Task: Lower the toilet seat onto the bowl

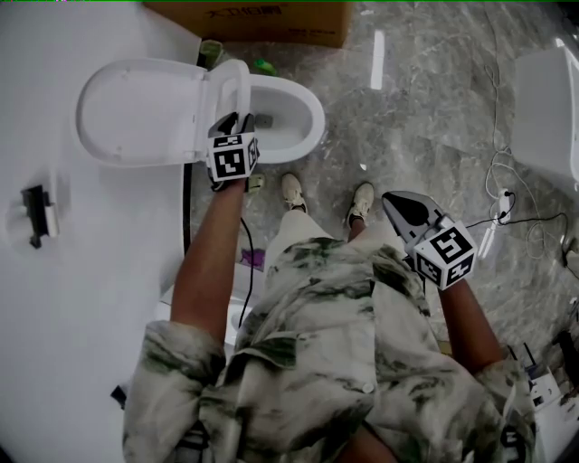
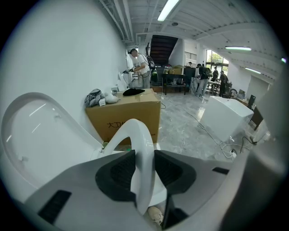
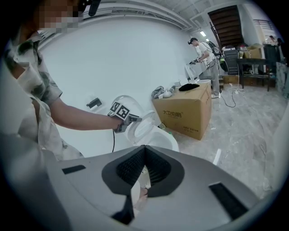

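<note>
"Floor of grey marbled stone (image 1: 425, 108) fills our head view, and the white ceramic toilet bowl (image 1: 303, 113) sits at eleven o'clock, with its white plastic lid (image 1: 136, 113) flat up against the wall. Where is the seat?"

"The white plastic seat ring (image 2: 137, 131) is tilted up off the bowl, not yet down. Our left gripper (image 1: 232, 122) is clamped on its front rim, pads pressing both faces. Our right gripper (image 3: 144, 151) hangs at three o'clock, jaws pinched together on nothing."

"How will it handle?"

"We judge it stiff, light and glossy, so it may slip. The front rim, far from the hinge, is the right hold, and we should ease it down or it will bang."

"Anything in the way?"

"The brown cardboard box (image 1: 262, 20) at twelve and the loose white cables (image 1: 502, 181) farther out at three both lie clear of it."
</note>
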`<state>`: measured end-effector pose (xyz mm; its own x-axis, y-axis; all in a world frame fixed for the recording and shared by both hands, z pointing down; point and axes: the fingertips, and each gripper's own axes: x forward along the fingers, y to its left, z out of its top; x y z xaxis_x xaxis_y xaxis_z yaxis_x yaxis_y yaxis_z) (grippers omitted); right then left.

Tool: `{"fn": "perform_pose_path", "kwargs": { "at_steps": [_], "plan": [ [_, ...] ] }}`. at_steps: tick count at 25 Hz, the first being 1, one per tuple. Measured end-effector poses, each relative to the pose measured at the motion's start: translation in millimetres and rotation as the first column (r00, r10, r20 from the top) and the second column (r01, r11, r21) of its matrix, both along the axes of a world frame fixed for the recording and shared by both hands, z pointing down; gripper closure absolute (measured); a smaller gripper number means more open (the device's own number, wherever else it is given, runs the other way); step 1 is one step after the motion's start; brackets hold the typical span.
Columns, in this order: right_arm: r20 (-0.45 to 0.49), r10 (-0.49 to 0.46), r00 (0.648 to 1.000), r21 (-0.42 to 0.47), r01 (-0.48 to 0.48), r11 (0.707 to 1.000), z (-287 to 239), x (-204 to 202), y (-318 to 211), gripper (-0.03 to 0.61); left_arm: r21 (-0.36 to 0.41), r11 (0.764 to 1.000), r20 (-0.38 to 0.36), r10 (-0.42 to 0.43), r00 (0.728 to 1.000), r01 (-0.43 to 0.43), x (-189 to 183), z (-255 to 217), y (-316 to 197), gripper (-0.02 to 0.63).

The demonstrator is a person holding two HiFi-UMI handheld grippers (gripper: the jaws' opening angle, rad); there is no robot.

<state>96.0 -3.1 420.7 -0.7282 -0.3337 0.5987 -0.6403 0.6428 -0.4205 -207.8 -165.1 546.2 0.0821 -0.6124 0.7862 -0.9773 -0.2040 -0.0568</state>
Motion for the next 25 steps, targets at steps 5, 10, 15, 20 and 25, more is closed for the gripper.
{"fn": "perform_pose_path", "kwargs": {
  "at_steps": [5, 10, 15, 20, 25],
  "plan": [
    [-0.006, 0.010, 1.000, -0.007, -0.010, 1.000, 5.8, 7.5, -1.5, 0.557, -0.009, 1.000, -0.003, 0.010, 1.000, -0.010, 11.6, 9.8, 0.9, 0.469],
    [-0.005, 0.015, 1.000, -0.013, -0.015, 1.000, 11.2, 12.3, -2.8, 0.557, -0.029, 0.999, 0.000, 0.022, 1.000, -0.022, 21.5, 21.3, 2.4, 0.469],
    [-0.010, 0.014, 1.000, -0.025, -0.014, 1.000, 17.2, 17.6, -2.2, 0.557, -0.039, 0.999, 0.001, 0.030, 1.000, -0.030, 33.2, 27.6, 3.2, 0.468],
    [-0.017, 0.012, 1.000, -0.032, -0.012, 0.999, 25.3, 19.2, -4.0, 0.557, -0.051, 0.998, -0.001, 0.040, 0.999, -0.040, 42.1, 37.8, 3.0, 0.465],
    [-0.017, 0.010, 1.000, -0.040, -0.011, 0.999, 30.4, 23.2, -5.4, 0.557, -0.058, 0.997, 0.007, 0.044, 0.999, -0.044, 51.3, 46.6, 4.1, 0.462]
  ]
}}
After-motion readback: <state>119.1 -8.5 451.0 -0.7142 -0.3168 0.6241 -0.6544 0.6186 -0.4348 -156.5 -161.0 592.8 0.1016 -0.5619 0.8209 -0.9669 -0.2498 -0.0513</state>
